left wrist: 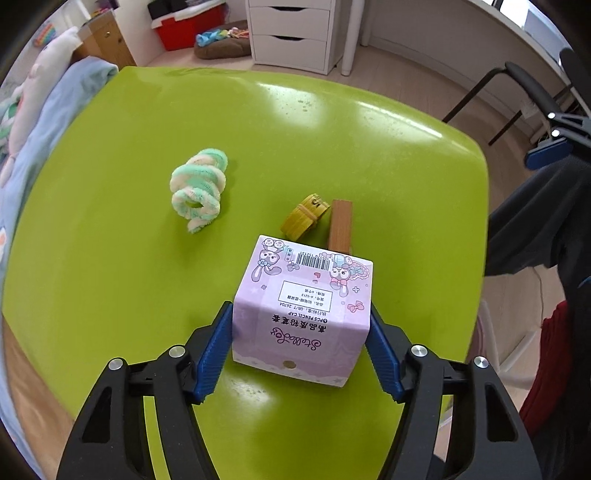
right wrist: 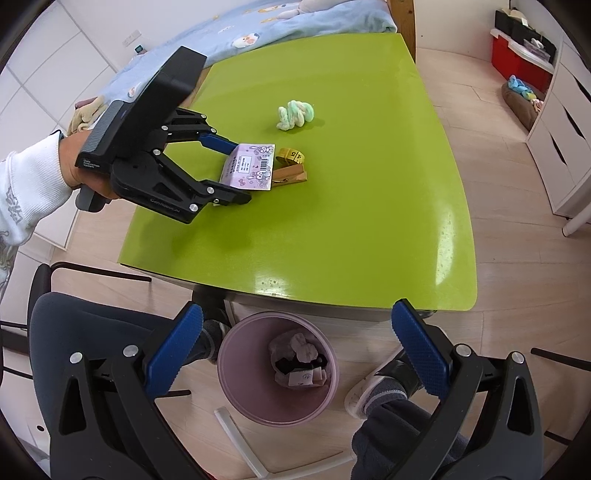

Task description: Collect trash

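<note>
A pink cartoon-printed box (left wrist: 303,306) stands on the green table (left wrist: 332,129). My left gripper (left wrist: 300,310) reaches down over it, and both blue pads lie against the box's sides. In the right wrist view the same box (right wrist: 251,166) sits between the left gripper's (right wrist: 240,172) fingers, with a hand and a white sleeve behind it. My right gripper (right wrist: 297,308) hangs open and empty above a pink bin (right wrist: 243,398) on the floor, which holds crumpled tissue and scraps. A mint-and-white fuzzy spiral (left wrist: 199,188), a rolled yellow tape measure (left wrist: 304,219) and a wooden clip (left wrist: 340,225) lie on the table.
The person's legs and a shoe (right wrist: 373,391) are beside the bin, under the table's near edge (right wrist: 332,299). A black chair (left wrist: 532,96) stands right of the table, white drawers (left wrist: 291,33) beyond it, and a bed with a blue blanket (left wrist: 48,122) on its left.
</note>
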The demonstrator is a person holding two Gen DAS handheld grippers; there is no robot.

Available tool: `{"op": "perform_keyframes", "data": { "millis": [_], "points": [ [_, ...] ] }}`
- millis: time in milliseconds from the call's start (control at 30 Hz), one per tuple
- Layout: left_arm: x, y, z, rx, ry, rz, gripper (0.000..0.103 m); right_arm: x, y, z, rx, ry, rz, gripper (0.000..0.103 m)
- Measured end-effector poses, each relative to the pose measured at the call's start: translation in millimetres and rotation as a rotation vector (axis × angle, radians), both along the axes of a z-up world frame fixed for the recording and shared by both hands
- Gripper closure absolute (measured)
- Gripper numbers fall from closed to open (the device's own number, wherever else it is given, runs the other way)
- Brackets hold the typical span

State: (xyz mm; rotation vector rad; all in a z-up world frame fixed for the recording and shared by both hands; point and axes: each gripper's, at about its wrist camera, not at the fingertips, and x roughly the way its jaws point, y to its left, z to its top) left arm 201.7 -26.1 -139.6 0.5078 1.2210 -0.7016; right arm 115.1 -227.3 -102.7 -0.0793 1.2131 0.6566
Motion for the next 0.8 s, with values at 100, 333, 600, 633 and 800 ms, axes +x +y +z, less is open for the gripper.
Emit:
{"op": "perform_keyframes", "data": {
  "millis": [100,333,600,633,800],
  "points": [
    [-5,3,3,-0.003,-0.014,0.022,0.038,-1,3,0,0.001,-0.001,0.006,0.003],
    [-18,17,23,-0.041,-0.067,0.146,0.038,-1,8,5,0.006,-0.014,0.021,0.003],
    [-41,30,41,-0.042,-0.107,0.357,0.038,11,22,17,-0.002,-0.048,0.048,0.003],
    [-44,34,43,-0.042,-0.109,0.394,0.038,14,25,19,-0.006,-0.056,0.053,0.003],
    [-57,47,55,-0.060,-0.116,0.545,0.038,33,38,30,-0.023,-0.087,0.071,0.003]
  ]
}}
